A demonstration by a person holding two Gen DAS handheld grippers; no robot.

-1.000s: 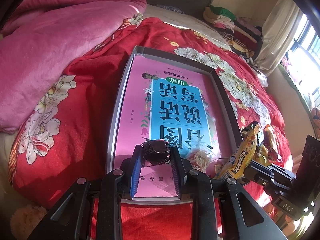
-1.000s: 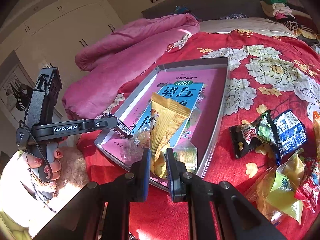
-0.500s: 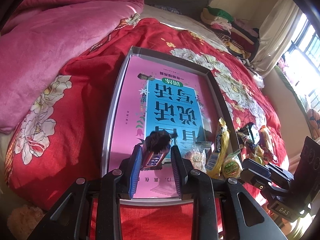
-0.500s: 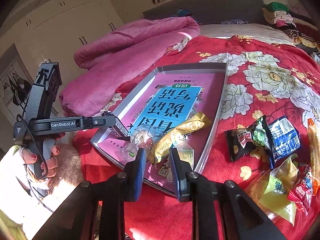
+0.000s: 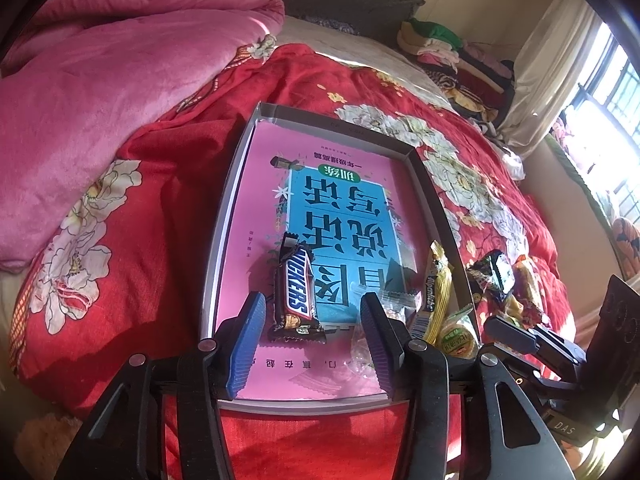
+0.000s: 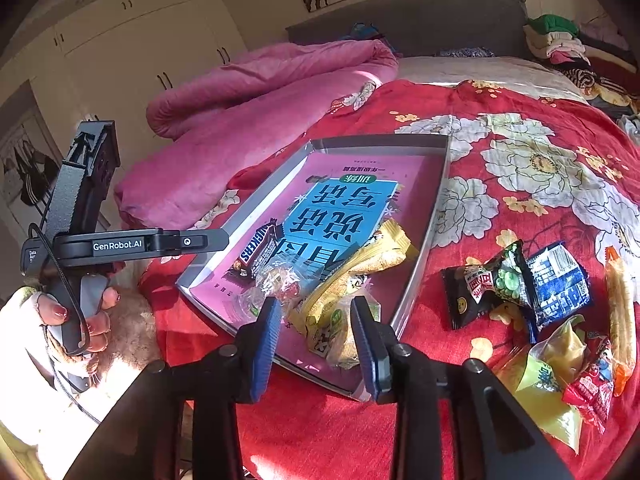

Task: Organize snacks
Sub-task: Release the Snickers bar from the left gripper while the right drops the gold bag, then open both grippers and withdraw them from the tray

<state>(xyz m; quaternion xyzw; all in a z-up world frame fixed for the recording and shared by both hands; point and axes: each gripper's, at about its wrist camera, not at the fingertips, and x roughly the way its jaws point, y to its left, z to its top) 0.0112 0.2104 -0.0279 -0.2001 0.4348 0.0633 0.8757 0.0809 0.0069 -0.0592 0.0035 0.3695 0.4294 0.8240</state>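
Red floral bedspread [image 6: 520, 168] – pink quilt [image 5: 100, 80], grey tray [image 5: 224, 216] – sunlit bedroom.

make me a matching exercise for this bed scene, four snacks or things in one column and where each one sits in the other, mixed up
Things:
1. Snickers bar
2. long yellow packet
3. black pea packet
4. pink quilt

Places:
A. on the red floral bedspread, outside the tray, right of it in the right wrist view
B. bunched up at the far left of the bed
C. flat in the tray, between the left gripper's opening jaws, untouched by them
D. in the tray's near right part, just ahead of the right gripper

Pairs: 1-C, 2-D, 3-A, 4-B
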